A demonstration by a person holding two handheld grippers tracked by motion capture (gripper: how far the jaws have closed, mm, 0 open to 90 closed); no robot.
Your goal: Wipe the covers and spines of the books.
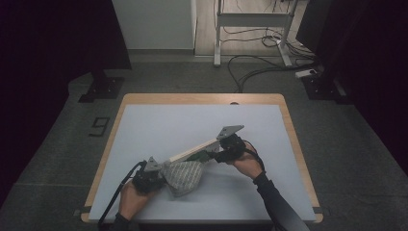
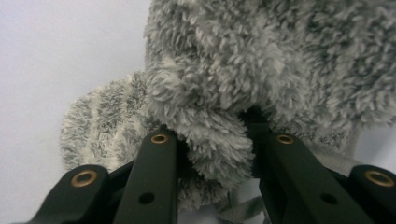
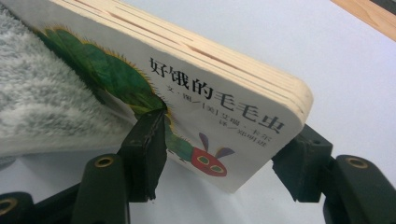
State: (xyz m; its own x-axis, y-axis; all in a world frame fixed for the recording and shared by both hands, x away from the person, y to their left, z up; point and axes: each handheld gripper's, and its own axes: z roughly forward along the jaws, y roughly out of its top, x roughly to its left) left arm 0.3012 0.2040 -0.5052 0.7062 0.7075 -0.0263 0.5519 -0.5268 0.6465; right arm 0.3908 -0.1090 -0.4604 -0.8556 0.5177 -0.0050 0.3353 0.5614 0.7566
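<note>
The board book point(image 1: 195, 150) is lifted at a slant over the worktop point(image 1: 159, 125), its lower end inside the fluffy grey pouch point(image 1: 183, 175). The right claw point(image 3: 219, 158) clenches the book's free end, the one away from the pouch. The left claw point(image 2: 210, 154) is pinched tight on a fold of the pouch's rim. By my reading, most of the book is not yet sheathed; sliding it fully inside remains.

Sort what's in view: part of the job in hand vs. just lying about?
In the job:
- board book, clamped in the right tool
- fluffy grey cloth, a fold pinched in the left tool
- white table mat under them

Lying about:
- cables on the floor
- white frame legs
- black stand base
</note>
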